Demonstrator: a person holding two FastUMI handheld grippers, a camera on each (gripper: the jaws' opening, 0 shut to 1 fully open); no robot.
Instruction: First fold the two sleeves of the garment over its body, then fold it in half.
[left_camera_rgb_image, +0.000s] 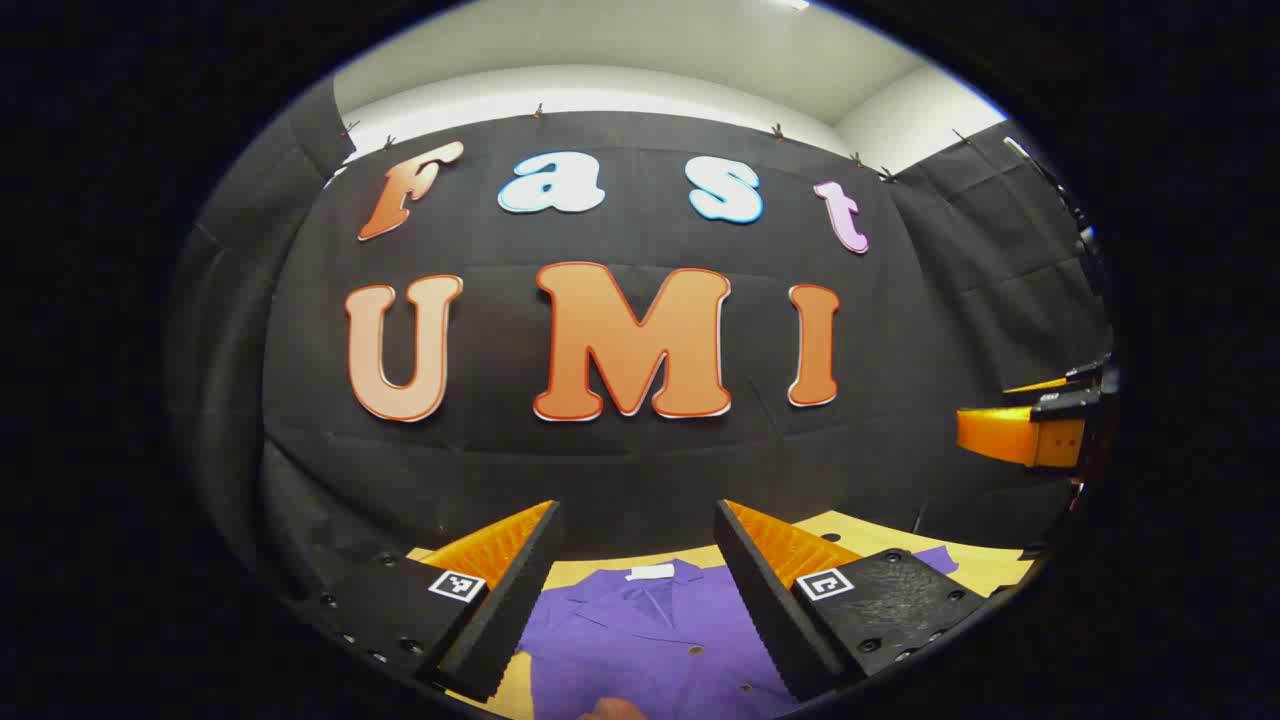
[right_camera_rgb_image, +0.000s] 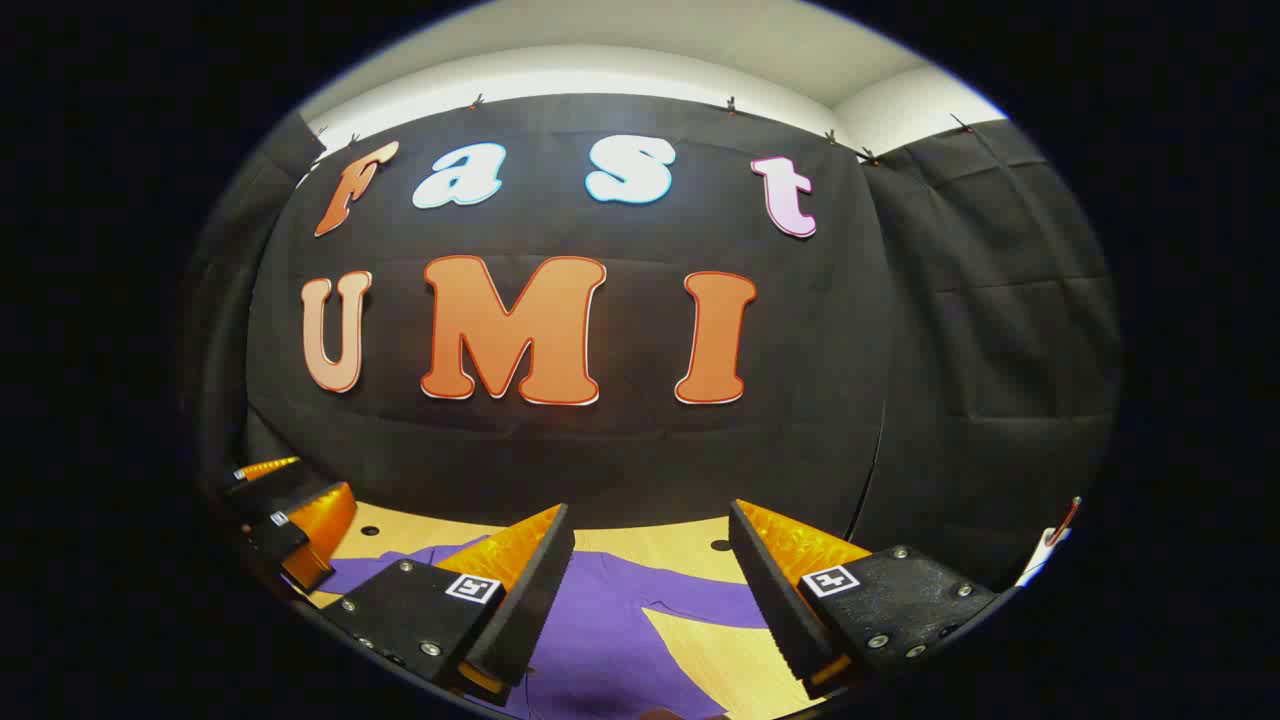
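Below, the purple garment (left_camera_rgb_image: 655, 640) lies flat, collar toward the wall, both grippers' jaws released.

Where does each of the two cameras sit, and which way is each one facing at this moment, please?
Left gripper view: rides on the left gripper, open above the purple garment, looking across the table at the booth wall; the right gripper shows at its right edge.
Right gripper view: rides on the right gripper, open over a spread sleeve, facing the same wall; the left gripper shows at its left.
Both share the garment, table and wall.
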